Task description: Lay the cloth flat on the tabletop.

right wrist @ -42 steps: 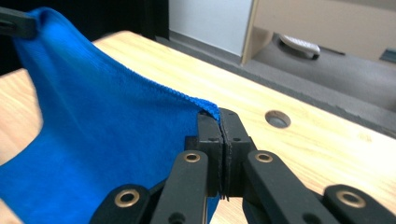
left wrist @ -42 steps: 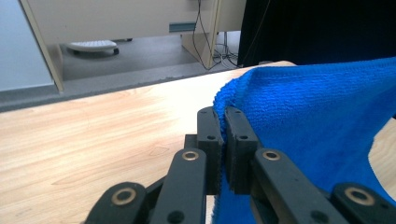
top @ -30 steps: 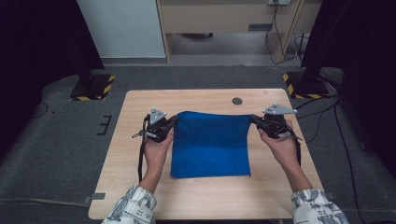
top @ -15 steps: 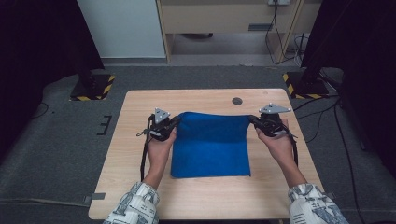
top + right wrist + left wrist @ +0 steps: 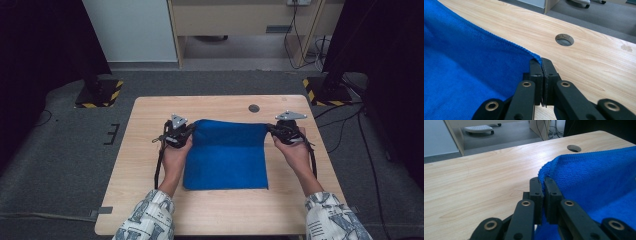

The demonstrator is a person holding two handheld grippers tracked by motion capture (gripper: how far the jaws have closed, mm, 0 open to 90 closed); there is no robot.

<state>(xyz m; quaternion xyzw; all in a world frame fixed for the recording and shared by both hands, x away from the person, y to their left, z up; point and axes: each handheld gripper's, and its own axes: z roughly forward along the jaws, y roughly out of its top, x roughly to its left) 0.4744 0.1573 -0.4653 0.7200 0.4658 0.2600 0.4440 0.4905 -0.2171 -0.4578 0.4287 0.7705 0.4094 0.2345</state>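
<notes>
A blue cloth [image 5: 227, 155] lies spread on the wooden table [image 5: 150, 130], its far edge lifted between the two hands. My left gripper [image 5: 186, 134] is shut on the cloth's far left corner; in the left gripper view the jaws pinch the blue cloth [image 5: 599, 185] at the left gripper [image 5: 543, 185]. My right gripper [image 5: 271, 130] is shut on the far right corner. The right gripper view shows the jaws of the right gripper [image 5: 541, 65] clamped on the cloth's [image 5: 469, 75] edge.
A round cable hole [image 5: 254, 108] sits in the table behind the cloth, also seen as a cable hole [image 5: 564, 40] near the right jaws. Black stands with yellow-striped feet [image 5: 100, 94] flank the table. A cabinet [image 5: 240, 20] stands beyond.
Both hands have sunk a little and drawn toward the near side, bringing the cloth's far edge with them. Both grips are unchanged.
</notes>
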